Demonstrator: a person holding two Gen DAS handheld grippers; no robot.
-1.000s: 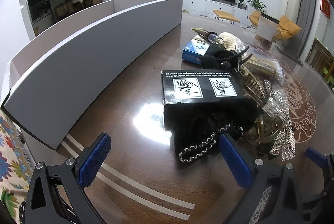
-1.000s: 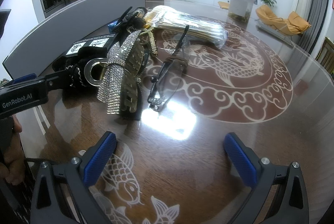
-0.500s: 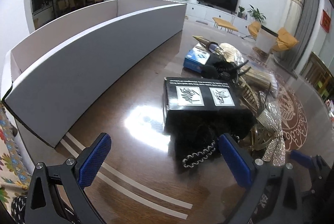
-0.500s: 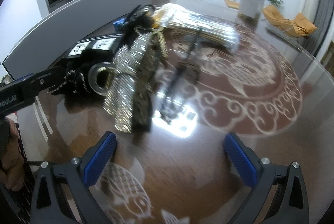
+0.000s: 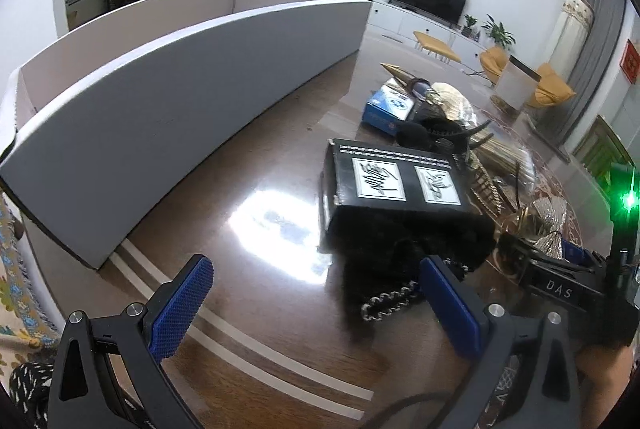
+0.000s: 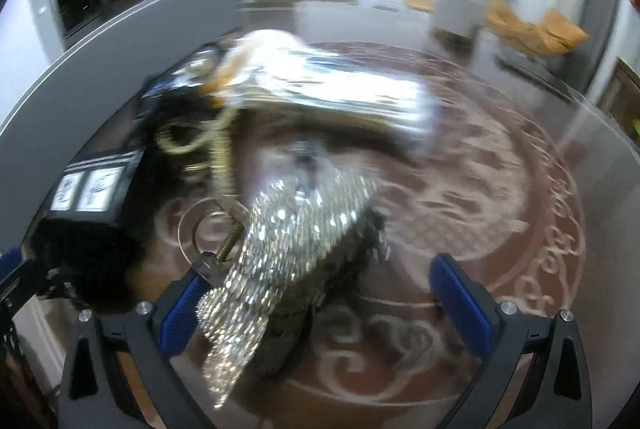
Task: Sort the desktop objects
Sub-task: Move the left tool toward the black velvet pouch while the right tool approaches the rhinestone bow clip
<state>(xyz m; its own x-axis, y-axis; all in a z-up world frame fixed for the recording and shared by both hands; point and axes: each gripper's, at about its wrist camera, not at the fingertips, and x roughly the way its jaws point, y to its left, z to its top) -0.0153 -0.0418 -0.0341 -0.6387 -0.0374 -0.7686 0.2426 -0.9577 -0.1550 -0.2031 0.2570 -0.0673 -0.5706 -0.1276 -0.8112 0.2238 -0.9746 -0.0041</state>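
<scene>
Basically nothing sorted yet: black box (image 5: 394, 185), blue box (image 5: 386, 109), fuzzy black pouch (image 5: 404, 249) all piled on the table (image 5: 248, 293) beside the grey bin (image 5: 160, 117). Right gripper (image 6: 320, 293) wide open, straddling the rhinestone bow (image 6: 288, 257), not clamped. Left gripper (image 5: 316, 305) wide open, empty.

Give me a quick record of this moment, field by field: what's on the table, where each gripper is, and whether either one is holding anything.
surface: glossy brown table with pale fish pattern
container: long white box, left of the clutter
clutter: black box with two white labels; black furry item with chain; blue packet; silver rhinestone bow
left gripper: open, above the table, holding nothing
right gripper: open, bow between its fingers, not clamped
image quality: right wrist view motion-blurred
</scene>
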